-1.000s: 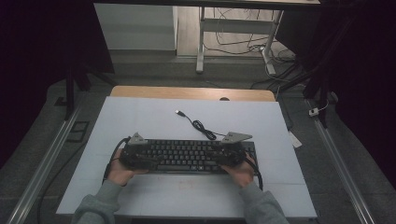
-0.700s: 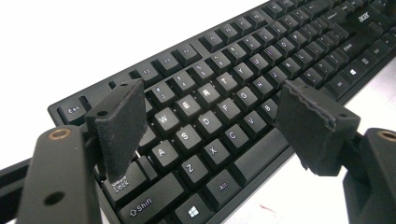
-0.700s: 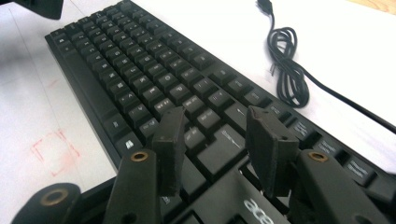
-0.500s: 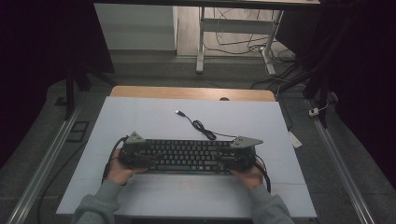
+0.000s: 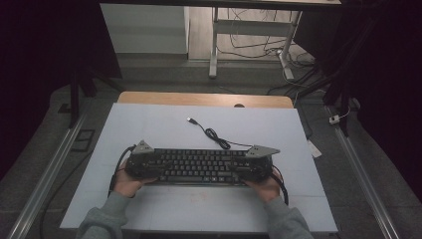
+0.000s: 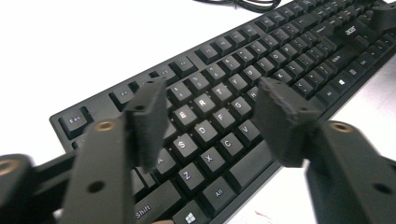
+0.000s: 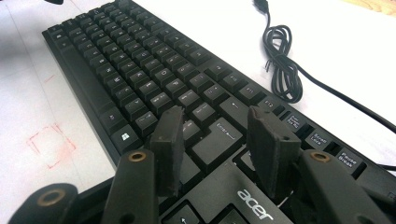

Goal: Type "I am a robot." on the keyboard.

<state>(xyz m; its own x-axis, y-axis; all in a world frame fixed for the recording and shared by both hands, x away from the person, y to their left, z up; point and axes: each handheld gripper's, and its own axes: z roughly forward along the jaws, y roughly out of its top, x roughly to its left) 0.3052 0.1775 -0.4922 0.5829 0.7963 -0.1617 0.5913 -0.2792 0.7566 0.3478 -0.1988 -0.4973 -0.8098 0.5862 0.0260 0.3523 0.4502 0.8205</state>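
High view: your left gripper [image 5: 144, 167] and right gripper [image 5: 254, 168], jaws parted and empty, flank the keyboard [image 5: 199, 167]; likely rigid and light, so grip its ends.

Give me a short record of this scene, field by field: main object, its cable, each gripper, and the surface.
object: black Acer keyboard, lying flat, keys up
cable: black USB cable, partly coiled, plug lying loose on the table beyond the keyboard
left gripper: open, jaws over the keyboard's left end
right gripper: open, jaws over the Enter key area
surface: white table
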